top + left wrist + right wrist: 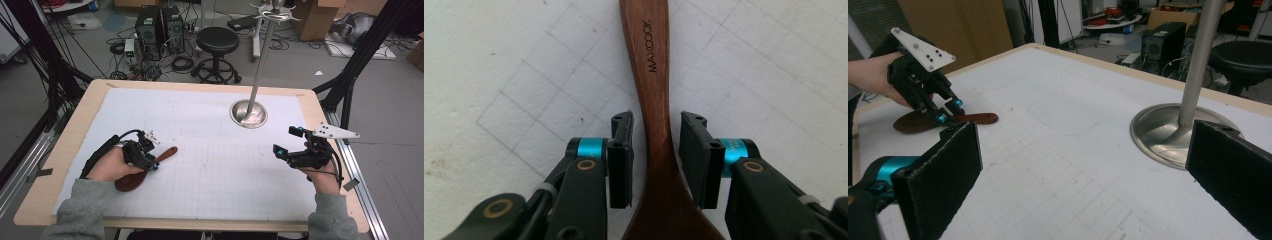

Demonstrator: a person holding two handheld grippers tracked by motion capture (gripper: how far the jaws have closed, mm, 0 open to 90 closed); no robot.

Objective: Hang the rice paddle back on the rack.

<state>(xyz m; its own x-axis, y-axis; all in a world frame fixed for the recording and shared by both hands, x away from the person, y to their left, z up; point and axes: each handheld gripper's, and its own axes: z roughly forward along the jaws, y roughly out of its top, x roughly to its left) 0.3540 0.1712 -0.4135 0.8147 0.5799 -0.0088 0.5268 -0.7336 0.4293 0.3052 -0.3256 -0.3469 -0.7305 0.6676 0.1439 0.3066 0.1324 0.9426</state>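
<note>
Table [75, 130] with a pale wooden rim, covered by a white gridded mat [200, 165], takes up most of the high view, and a person's two grey-sleeved forearms come in from the bottom edge. Beyond the far edge that view alone shows the floor, with a round black stool [217, 47], two dark computer towers [160, 25] and loose cables. On the mat, toward the far right, a metal stand [248, 112] rises from a round steel base as a thin upright pole; the right gripper view shows the same base [1160, 132] close up and shiny.

Next in size is a dark wooden spoon [145, 170] that lies flat on the near left of the mat, its bowl toward the person and its handle pointing away and to the right. The left gripper [150, 162] hangs over the neck of the spoon. Seen from above, the hand hides how the jaws stand. The left gripper view settles it: the left gripper [656, 157] has one black jaw on each side of the spoon [654, 90], with a narrow strip of mat showing on both sides, so the jaws are parted and not pressing the wood. That view also shows the word MAXCOOK printed on the handle, too small to read elsewhere.

The right gripper [290, 145] is held above the near right of the mat, well apart from the spoon. In its own view the right gripper [1083, 165] has its jaws spread wide with nothing between them, and the other hand and the spoon [948, 120] lie far off.
</note>
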